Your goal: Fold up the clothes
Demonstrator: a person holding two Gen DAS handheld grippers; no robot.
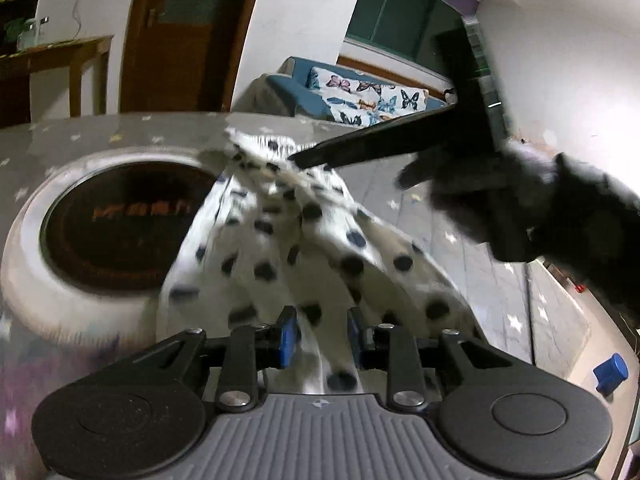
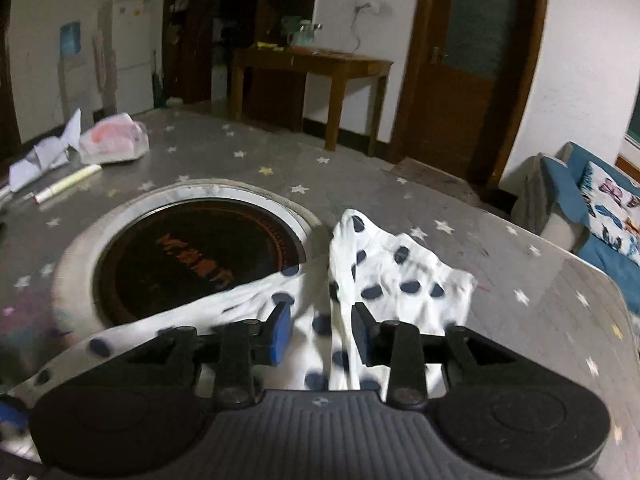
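Observation:
A white garment with dark blue dots (image 1: 304, 240) lies bunched on the grey star-patterned table (image 1: 420, 200), one edge over the rim of a round hob. My left gripper (image 1: 322, 334) hovers at its near end, jaws open, with cloth showing in the gap and neither pad pressing on it. In the left wrist view a black finger (image 1: 360, 144) of the right gripper, held by a black-gloved hand (image 1: 540, 208), points at the garment's far end. In the right wrist view the garment (image 2: 400, 272) spreads under my right gripper (image 2: 320, 332), whose jaws stand open above the folds.
A round dark hob (image 2: 192, 264) with a pale rim is set into the table. A plastic bag (image 2: 114, 140), crumpled paper (image 2: 44, 156) and a pale tube (image 2: 68, 184) lie at the far left. The table's edge (image 2: 600, 276) runs on the right, with a blue sofa (image 2: 580, 200) beyond.

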